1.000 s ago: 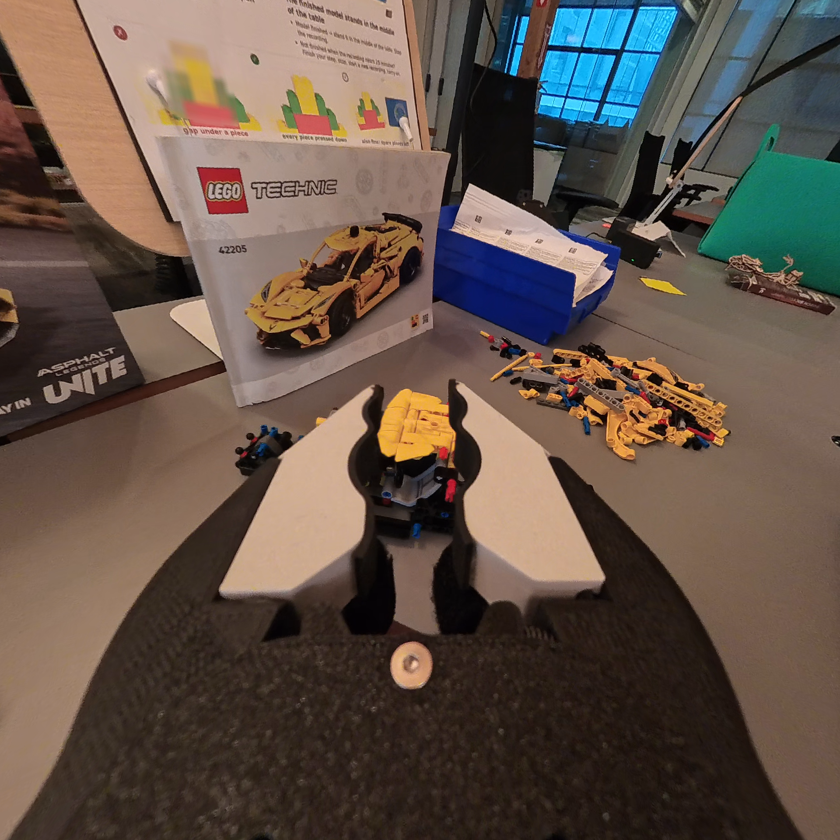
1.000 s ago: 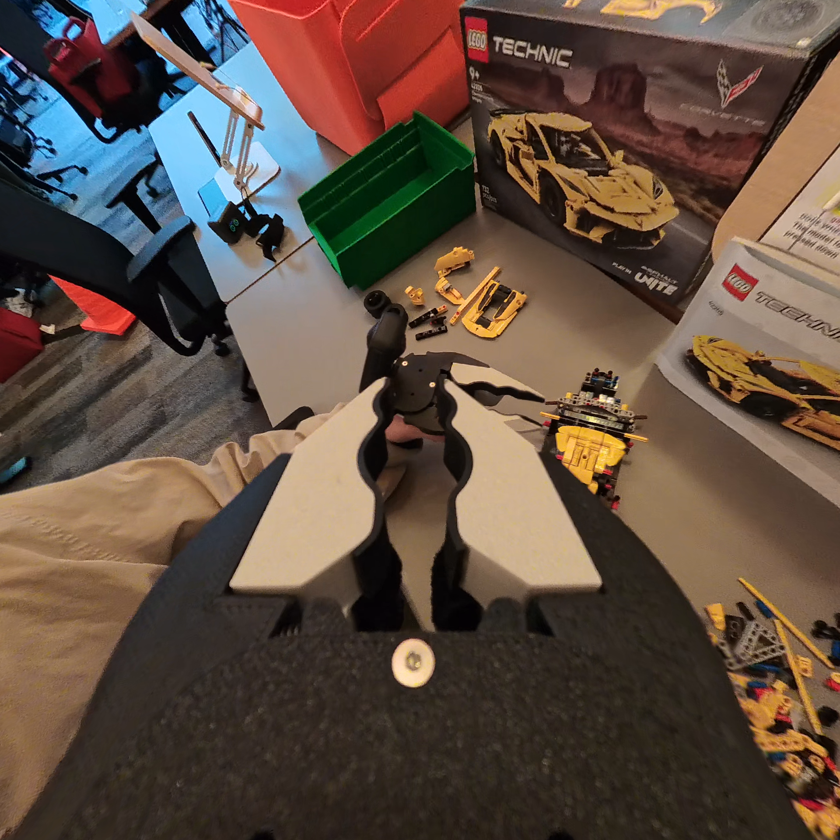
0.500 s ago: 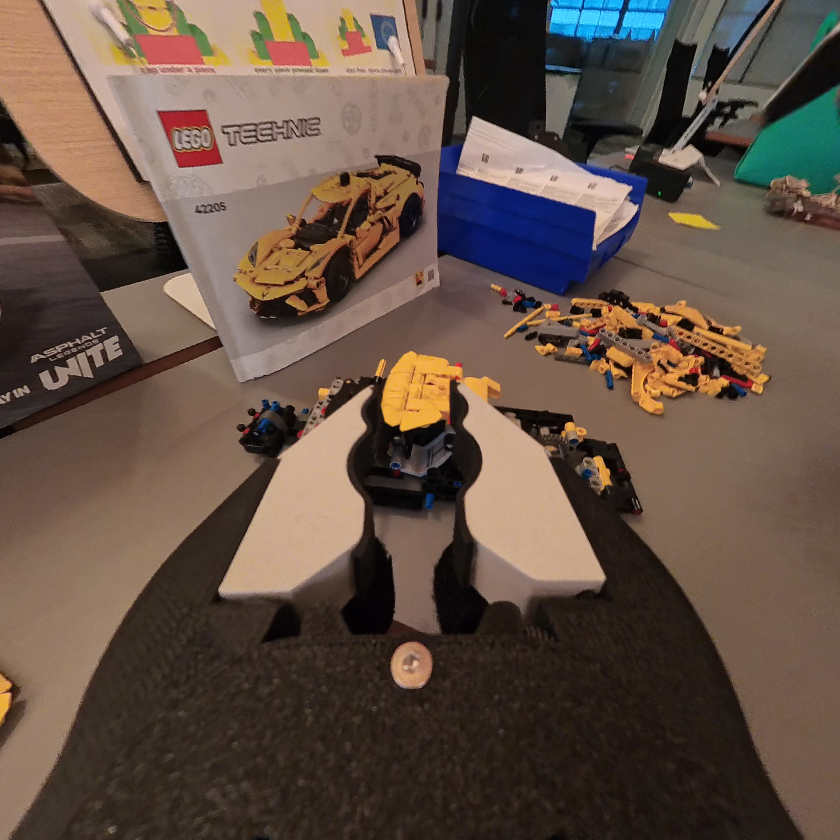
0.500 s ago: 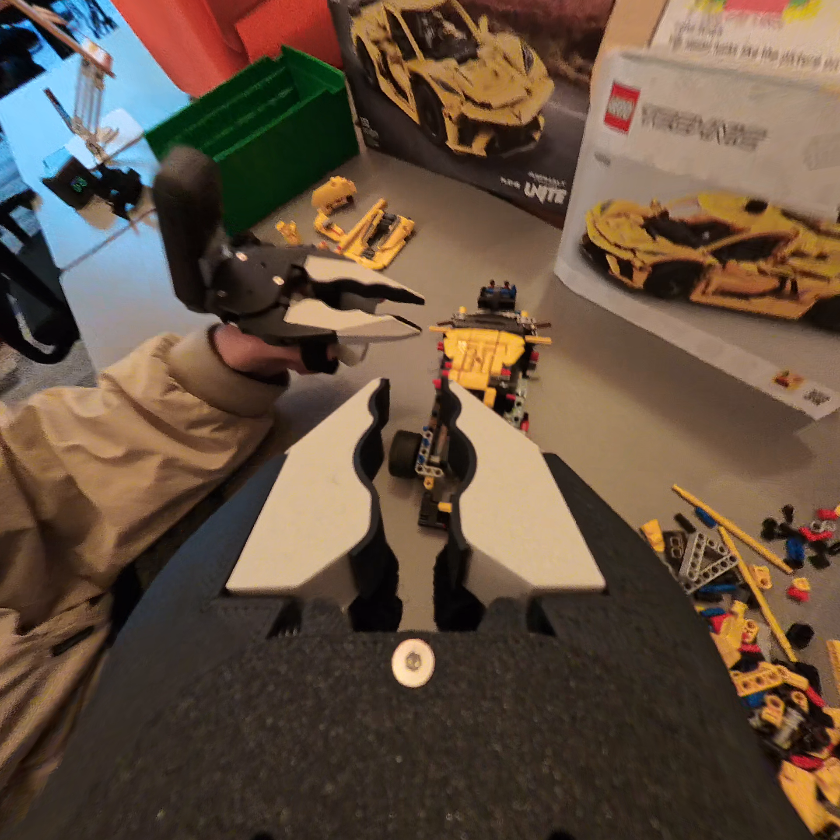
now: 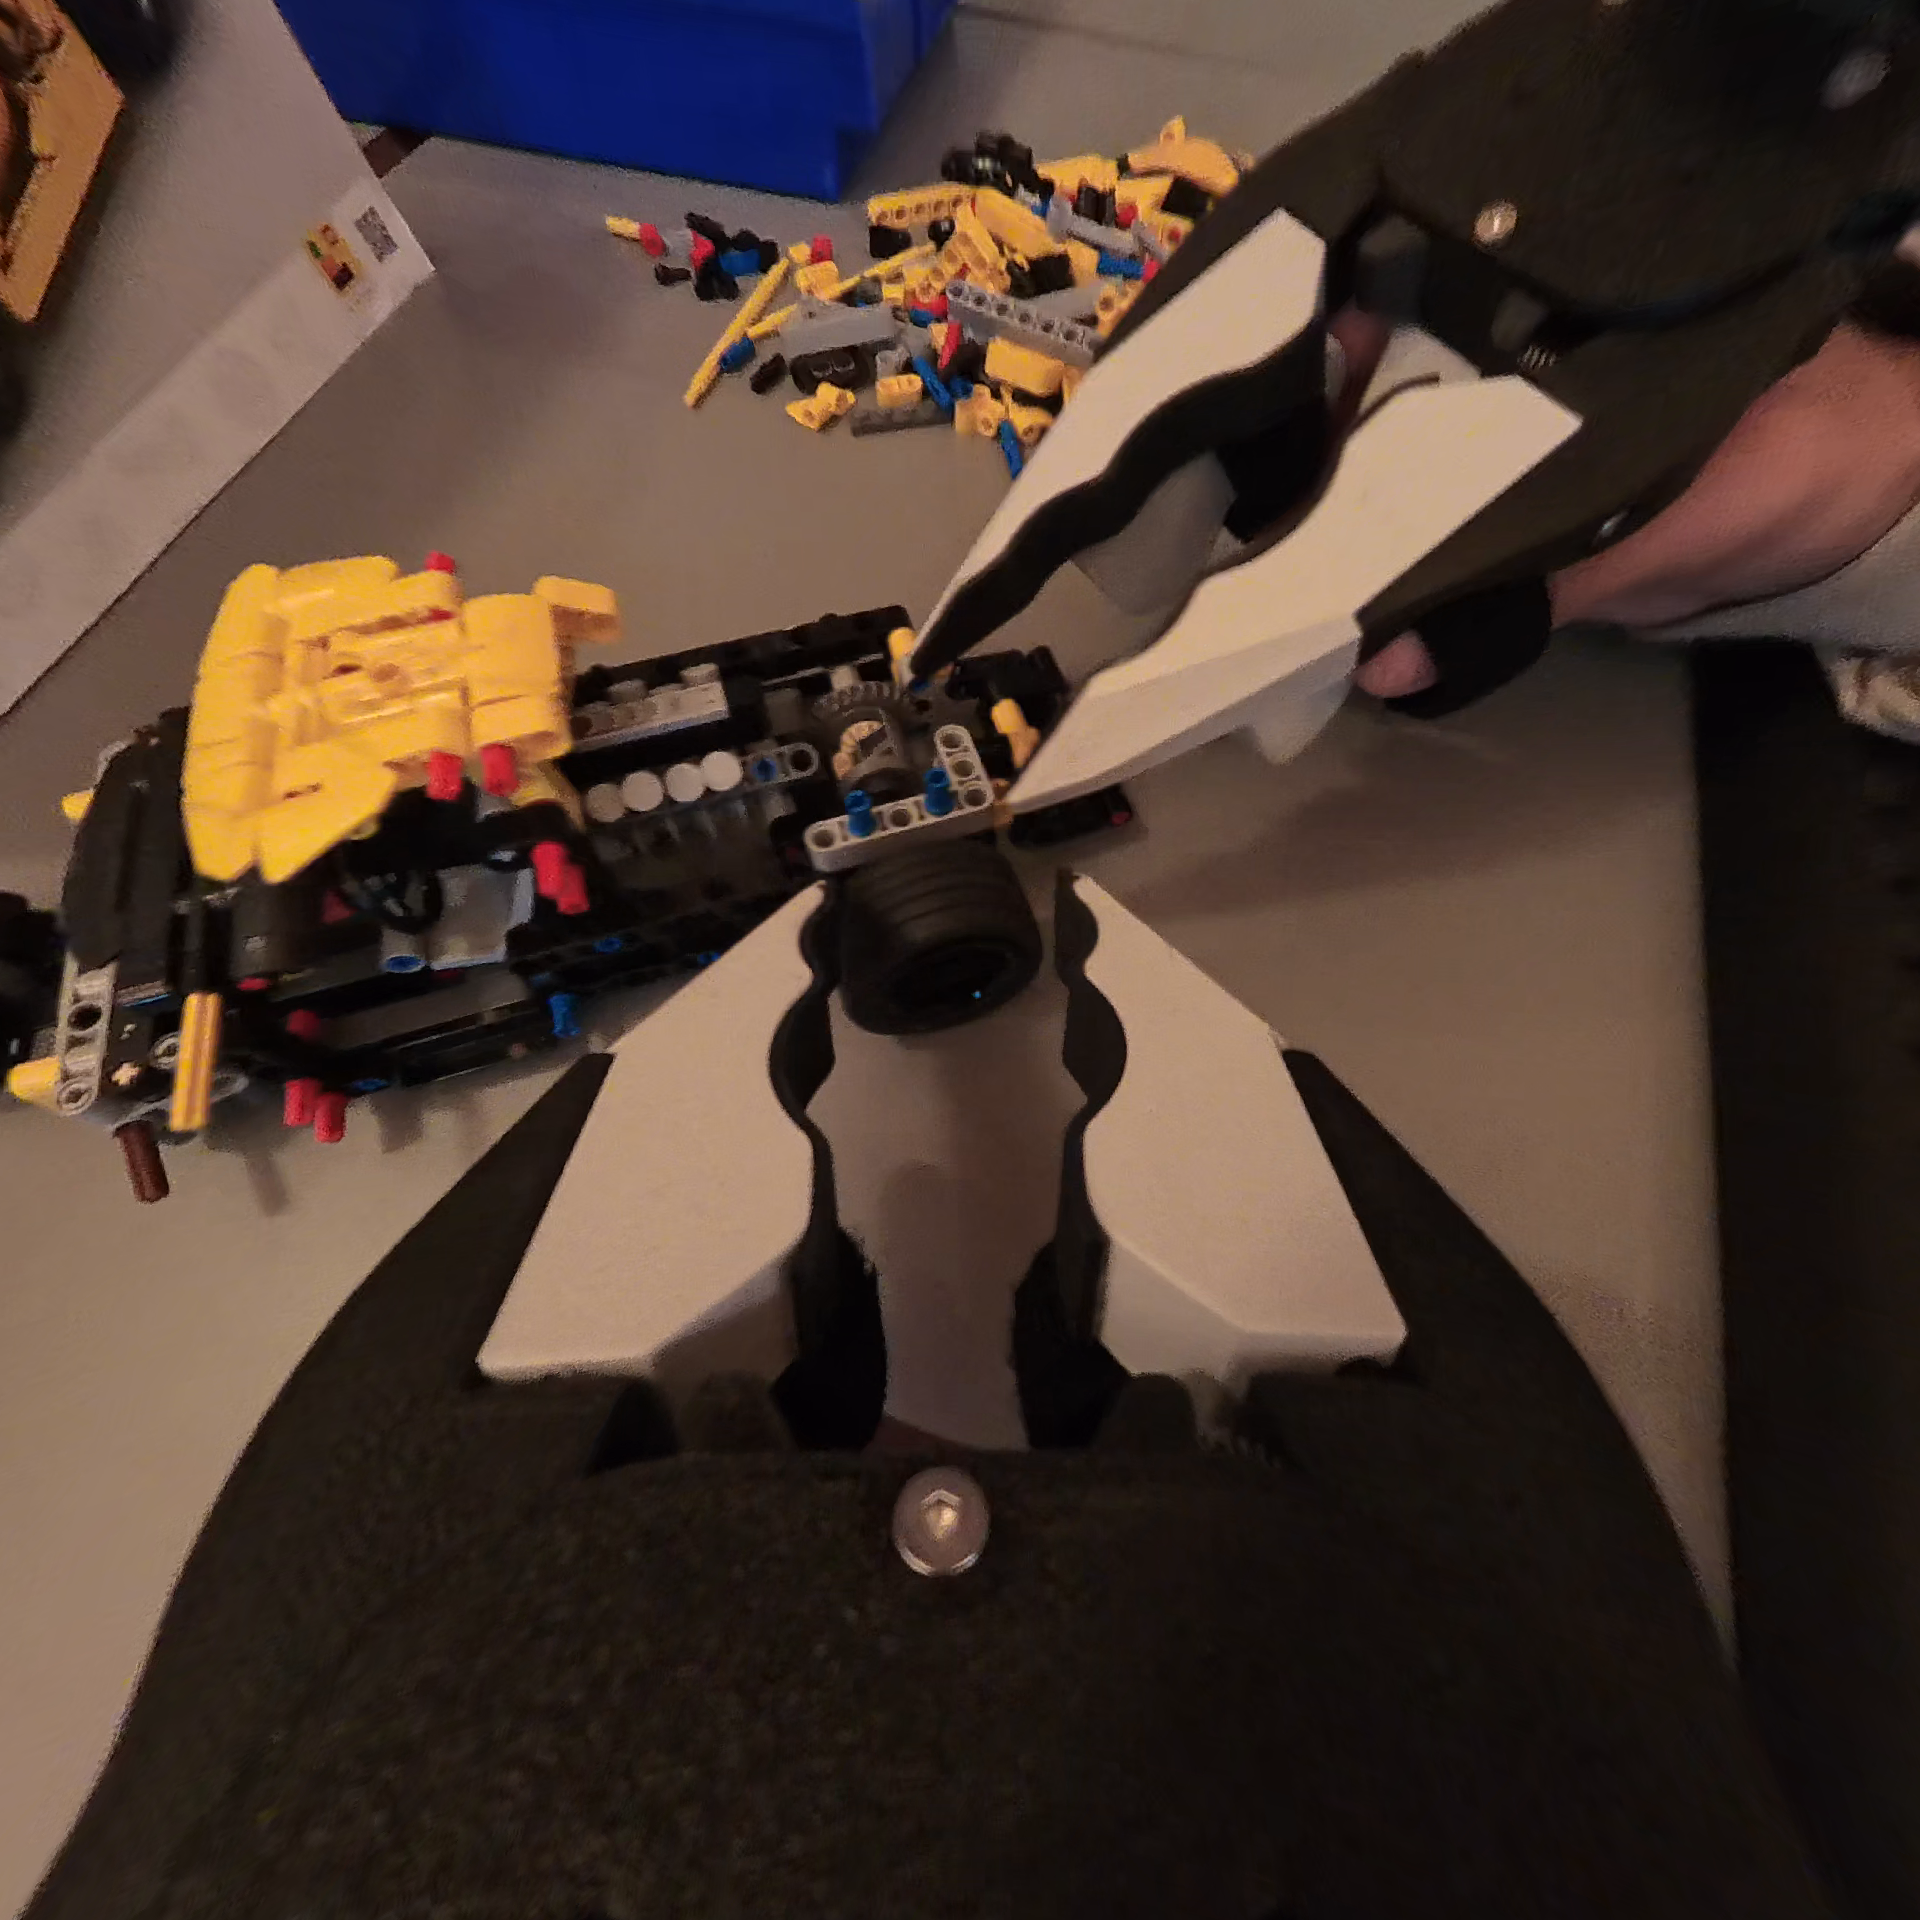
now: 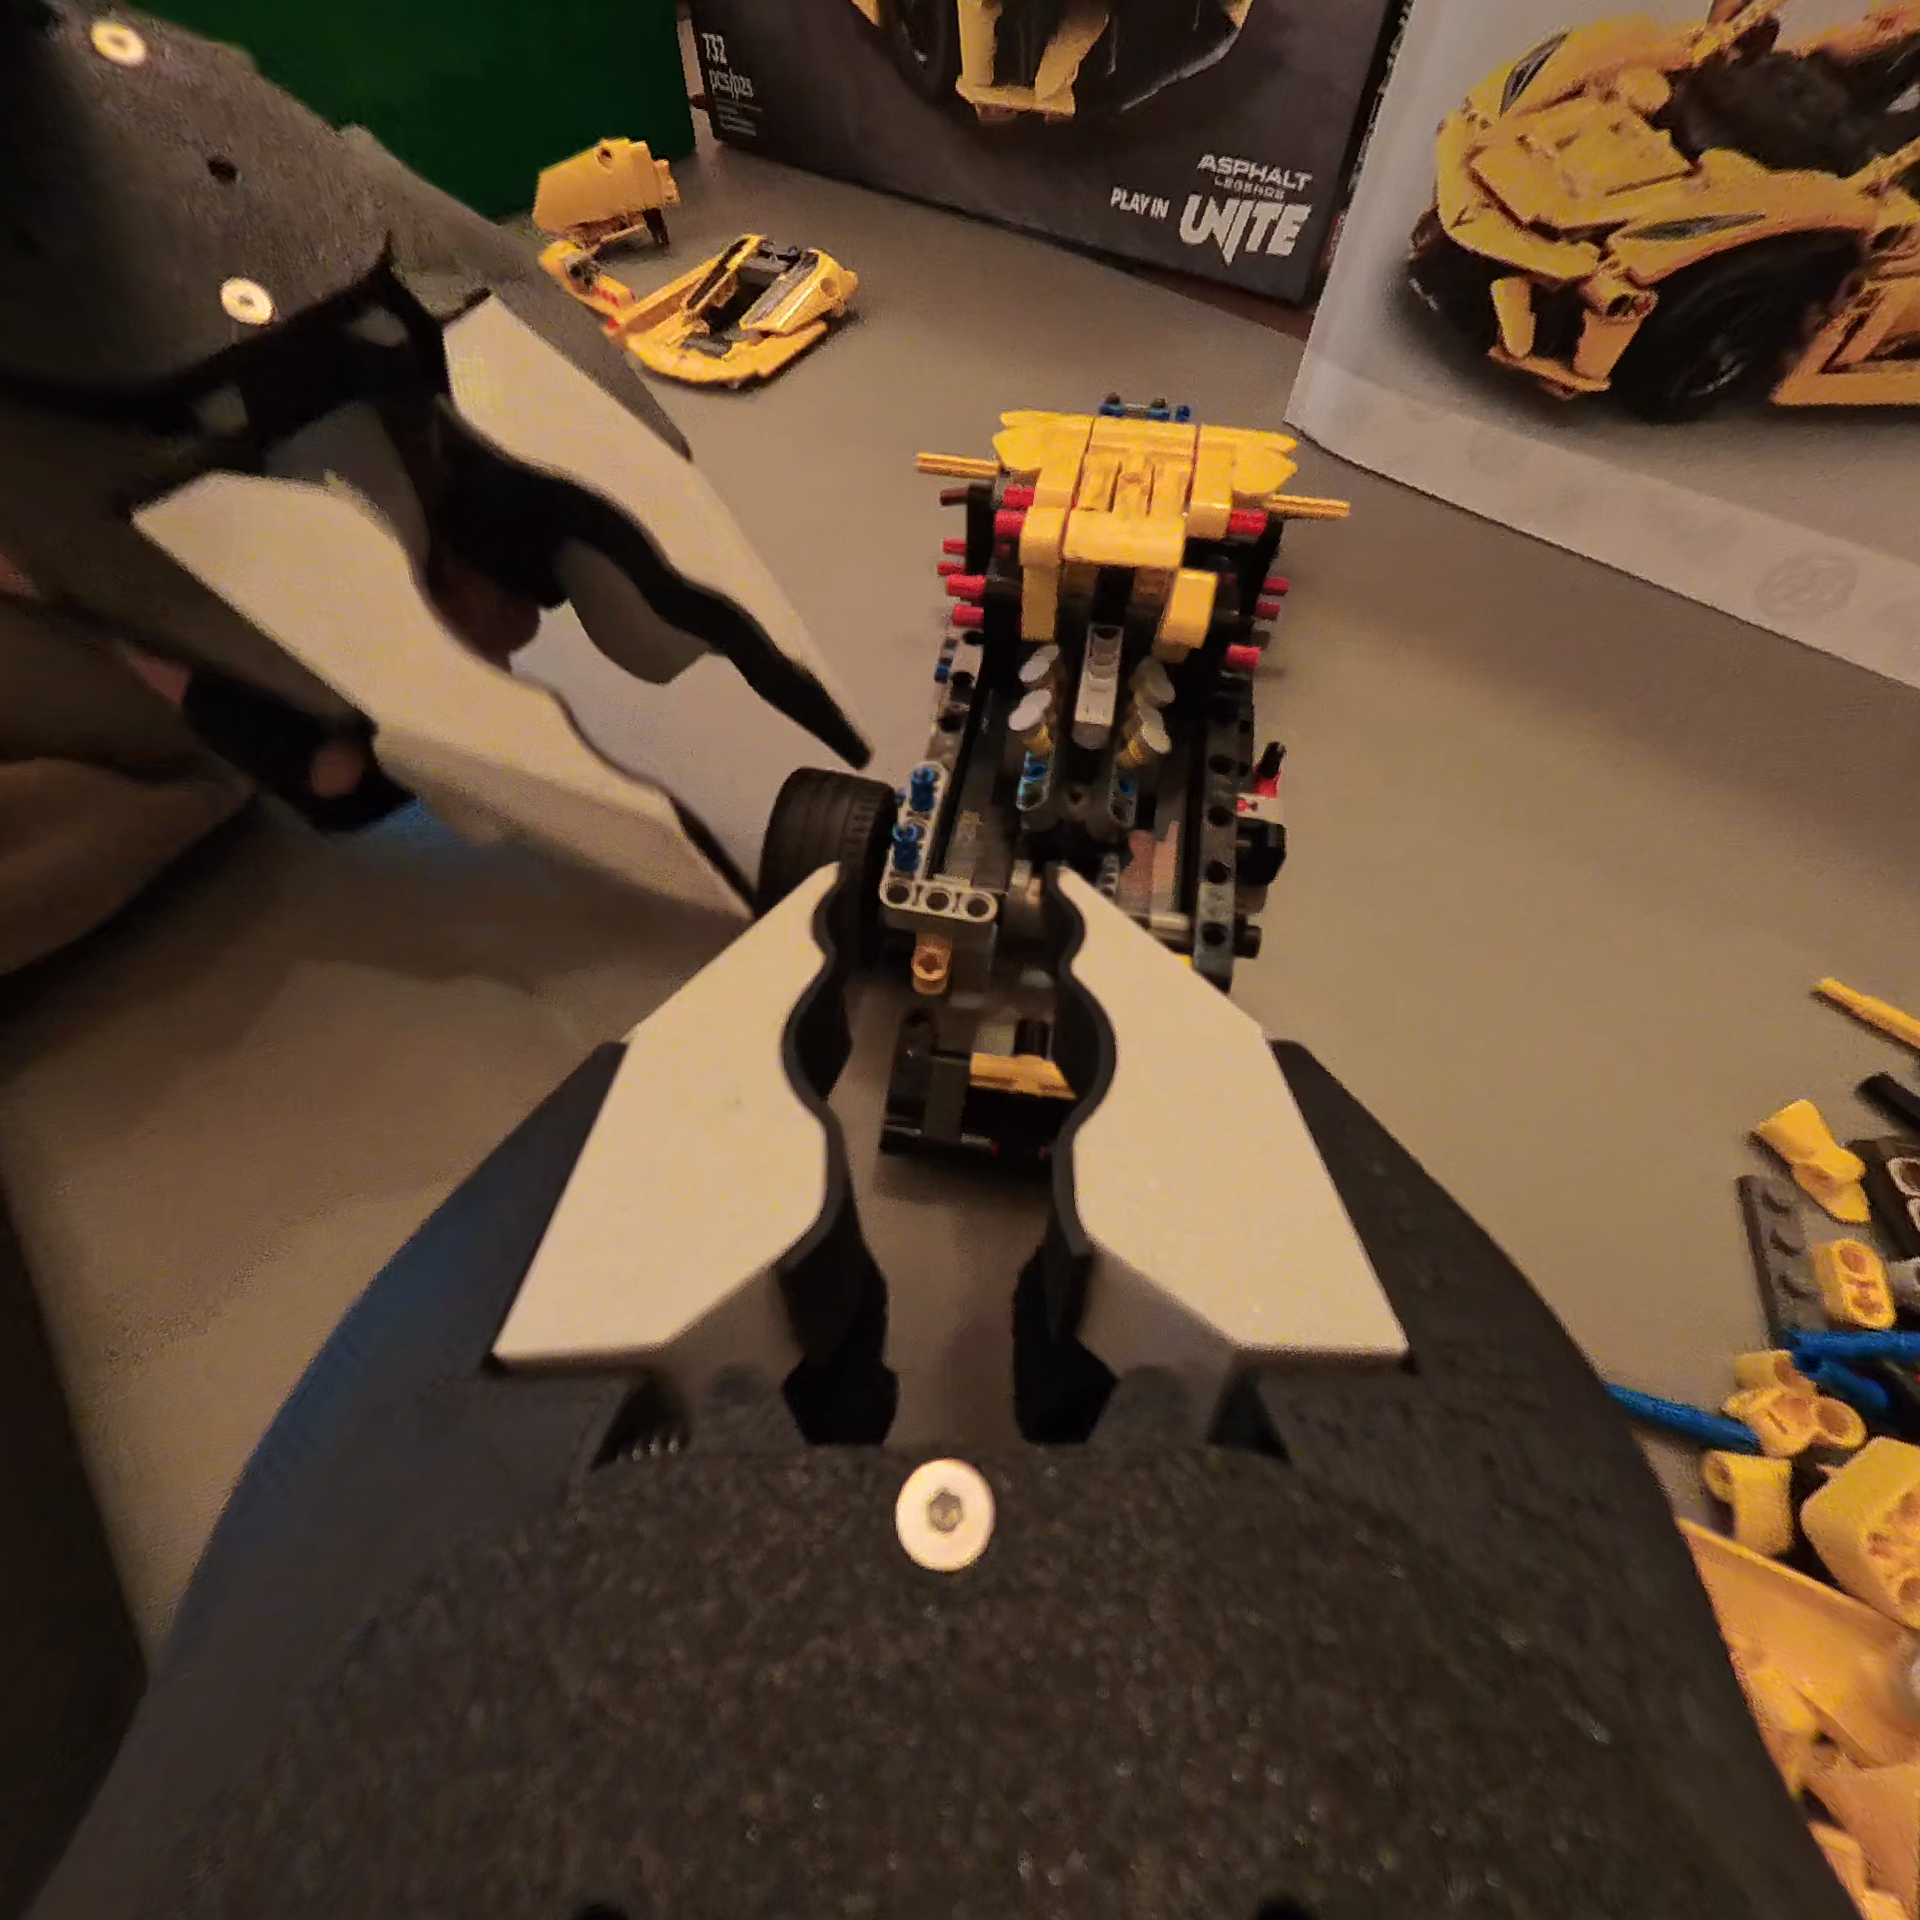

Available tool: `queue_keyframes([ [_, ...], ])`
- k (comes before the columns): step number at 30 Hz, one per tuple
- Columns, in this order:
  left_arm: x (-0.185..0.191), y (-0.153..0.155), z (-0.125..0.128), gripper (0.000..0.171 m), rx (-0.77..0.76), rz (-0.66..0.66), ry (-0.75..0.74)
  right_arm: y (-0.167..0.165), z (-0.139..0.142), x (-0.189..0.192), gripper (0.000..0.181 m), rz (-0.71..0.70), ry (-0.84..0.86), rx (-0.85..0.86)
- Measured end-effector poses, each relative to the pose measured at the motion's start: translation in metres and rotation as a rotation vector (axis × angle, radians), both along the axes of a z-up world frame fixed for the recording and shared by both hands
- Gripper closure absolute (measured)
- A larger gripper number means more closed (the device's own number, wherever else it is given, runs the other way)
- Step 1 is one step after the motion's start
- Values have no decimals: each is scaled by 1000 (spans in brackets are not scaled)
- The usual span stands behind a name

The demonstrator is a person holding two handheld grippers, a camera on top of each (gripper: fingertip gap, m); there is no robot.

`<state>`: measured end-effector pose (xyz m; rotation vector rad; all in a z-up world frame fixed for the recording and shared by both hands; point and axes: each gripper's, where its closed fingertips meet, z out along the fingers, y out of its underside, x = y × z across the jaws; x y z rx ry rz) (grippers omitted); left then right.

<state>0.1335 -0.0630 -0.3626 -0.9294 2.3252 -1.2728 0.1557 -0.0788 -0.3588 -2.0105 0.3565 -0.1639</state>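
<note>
Both grippers, left [image 5: 940, 894] and right [image 6: 945, 883], newly at chassis [image 6: 1091, 727] rear edge.

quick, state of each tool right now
Left tool: open, fingers either side of the black rubber wheel.
Right tool: open, at the rear of the yellow-and-black brick car chassis.

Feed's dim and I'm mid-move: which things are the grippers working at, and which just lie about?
At the grippers: left gripper, open astride the black wheel; right gripper, open at the rear of the part-built car chassis.
Lying about: loose brick pile, yellow body panels, instruction booklet, set box, blue bin.
</note>
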Motion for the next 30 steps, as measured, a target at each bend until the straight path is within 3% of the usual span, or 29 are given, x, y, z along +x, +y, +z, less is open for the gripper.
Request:
queue_keyframes([
  [3,5,-5,-6,130,73,29,-38,5,-11,-4,152,22,6,-48],
  [5,9,-1,-7,139,99,53,-60,7,-10,-3,155,31,-28,-61],
  [14,10,-2,-11,140,152,77,-75,6,-10,-1,162,26,5,-96],
  [15,9,-1,-12,140,147,75,-69,7,-8,-2,164,29,9,-83],
  [16,10,0,-12,141,149,77,-68,10,6,-5,181,34,1,-1],
  [18,10,0,-12,141,139,73,-66,3,28,6,181,-5,-54,66],
  [20,9,-1,-11,141,140,68,-73,-3,10,12,181,-15,-54,-21],
  [22,9,-1,-11,141,129,65,-70,0,3,-3,165,78,29,-25],
  [25,8,0,-9,140,94,56,-59,1,12,-3,152,139,-50,-34],
  [28,7,0,-8,138,99,50,-52,1,-4,2,153,278,-111,-262],
  [30,6,-1,-12,129,137,55,-54,2,-13,-8,152,400,-21,-393],
])
